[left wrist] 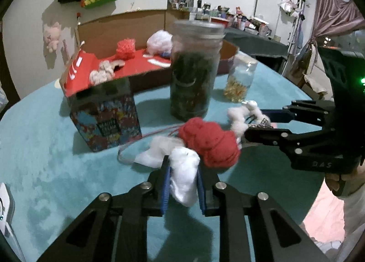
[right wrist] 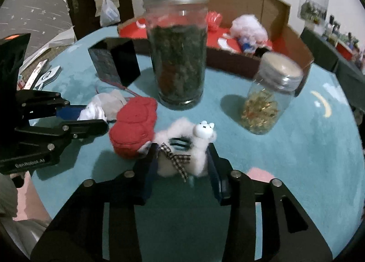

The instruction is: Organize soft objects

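My left gripper (left wrist: 184,173) is shut on a white soft pouch (left wrist: 184,161), its blue pads pressing both sides; a thin red cord trails from it. A red knitted soft object (left wrist: 209,145) lies on the turquoise table, touching the pouch. My right gripper (right wrist: 182,161) is shut on a white fluffy sheep toy (right wrist: 194,145) with a checked bow. In the right wrist view the left gripper (right wrist: 94,117) comes in from the left, holding the pouch (right wrist: 95,108) beside the red object (right wrist: 134,125). In the left wrist view the right gripper (left wrist: 253,123) holds the sheep (left wrist: 239,118).
A cardboard box with a red lining (left wrist: 136,61) stands behind, holding a red mesh ball (left wrist: 125,49) and a white fluffy thing (left wrist: 159,42). A tall jar of dark leaves (right wrist: 180,57) and a small jar (right wrist: 271,100) stand close ahead. A colourful carton (left wrist: 107,123) sits left.
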Action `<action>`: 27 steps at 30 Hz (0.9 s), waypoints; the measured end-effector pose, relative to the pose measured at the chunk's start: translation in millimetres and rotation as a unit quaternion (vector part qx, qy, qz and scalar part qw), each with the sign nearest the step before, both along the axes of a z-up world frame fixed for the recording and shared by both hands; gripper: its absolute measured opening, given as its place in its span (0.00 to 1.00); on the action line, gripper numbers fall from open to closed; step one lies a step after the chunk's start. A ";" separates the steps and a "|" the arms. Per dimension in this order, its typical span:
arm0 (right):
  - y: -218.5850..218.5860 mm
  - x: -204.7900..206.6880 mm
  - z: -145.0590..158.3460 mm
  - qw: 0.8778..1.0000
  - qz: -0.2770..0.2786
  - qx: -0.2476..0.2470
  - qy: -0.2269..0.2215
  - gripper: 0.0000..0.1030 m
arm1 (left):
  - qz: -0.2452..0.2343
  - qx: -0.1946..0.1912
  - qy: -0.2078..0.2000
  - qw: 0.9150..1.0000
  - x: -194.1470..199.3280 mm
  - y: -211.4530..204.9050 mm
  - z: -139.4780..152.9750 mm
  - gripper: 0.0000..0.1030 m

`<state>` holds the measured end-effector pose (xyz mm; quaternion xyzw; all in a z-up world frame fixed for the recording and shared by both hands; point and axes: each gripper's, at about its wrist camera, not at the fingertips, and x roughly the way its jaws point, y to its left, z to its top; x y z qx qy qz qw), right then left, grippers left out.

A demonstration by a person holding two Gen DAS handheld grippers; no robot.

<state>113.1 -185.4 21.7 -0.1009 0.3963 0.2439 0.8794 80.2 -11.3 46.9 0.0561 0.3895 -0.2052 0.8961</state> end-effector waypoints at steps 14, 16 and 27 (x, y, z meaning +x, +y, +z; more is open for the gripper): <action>-23.5 -17.8 20.6 0.998 -0.027 0.059 -0.010 0.37 | -0.008 -0.008 -0.008 1.000 3.0 -8.5 8.4 0.21; -25.8 -17.7 21.2 0.997 -0.029 0.071 -0.008 0.37 | -0.007 -0.008 -0.006 1.000 3.8 -8.6 7.1 0.21; -47.6 -12.3 10.7 0.994 -0.071 0.083 0.006 0.38 | -0.004 0.000 0.012 1.000 8.2 -9.1 -7.9 0.21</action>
